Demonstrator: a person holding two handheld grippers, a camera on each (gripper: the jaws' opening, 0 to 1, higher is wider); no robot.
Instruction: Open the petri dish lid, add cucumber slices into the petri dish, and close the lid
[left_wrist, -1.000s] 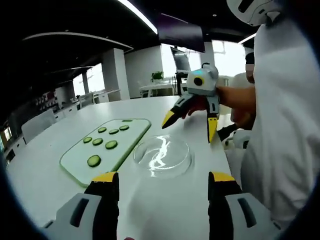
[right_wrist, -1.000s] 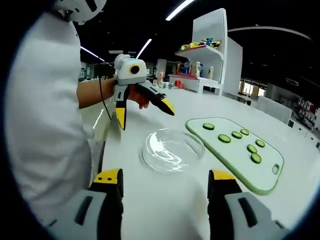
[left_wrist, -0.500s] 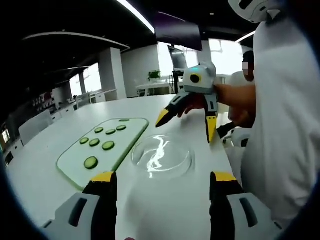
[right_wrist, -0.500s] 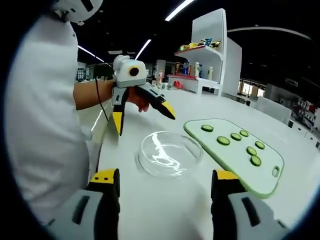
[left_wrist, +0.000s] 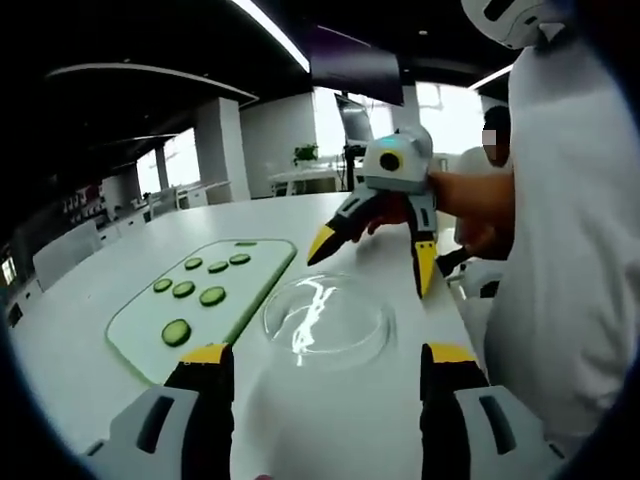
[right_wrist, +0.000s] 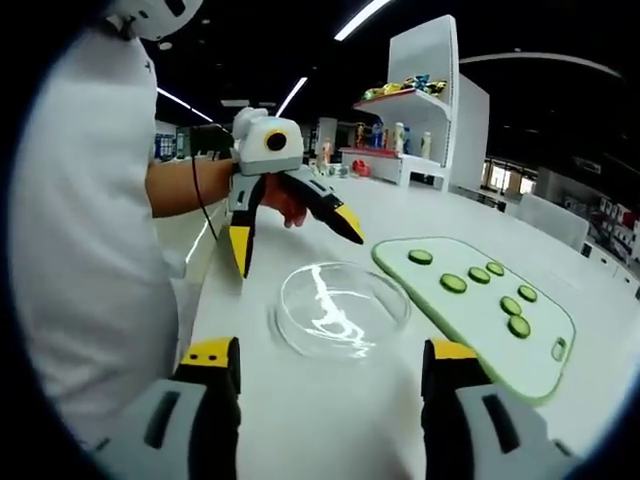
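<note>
- The petri dish (left_wrist: 327, 322) sits on the white table (left_wrist: 90, 300) with its clear lid on, at about twelve o'clock from both sets of jaws, so it lies between the two tools.
- The left gripper (right_wrist: 292, 228) hangs above the dish's far rim in the right gripper view, at eleven o'clock from the dish centre; its yellow-tipped jaws are spread wide and hold nothing.
- The right gripper (left_wrist: 371, 263) mirrors it in the left gripper view, at one o'clock above the dish, jaws likewise parted and empty.
- Both seem splayed this wide to span the lid's edge; lifting the lid looks like the step at hand, and it is not yet done.
- The green cutting board (right_wrist: 480, 300) lies just beside the dish, at three o'clock of it in the right gripper view.
- Six cucumber slices (right_wrist: 486, 286) rest on the board, none in the dish, kept close for a short carry.
</note>
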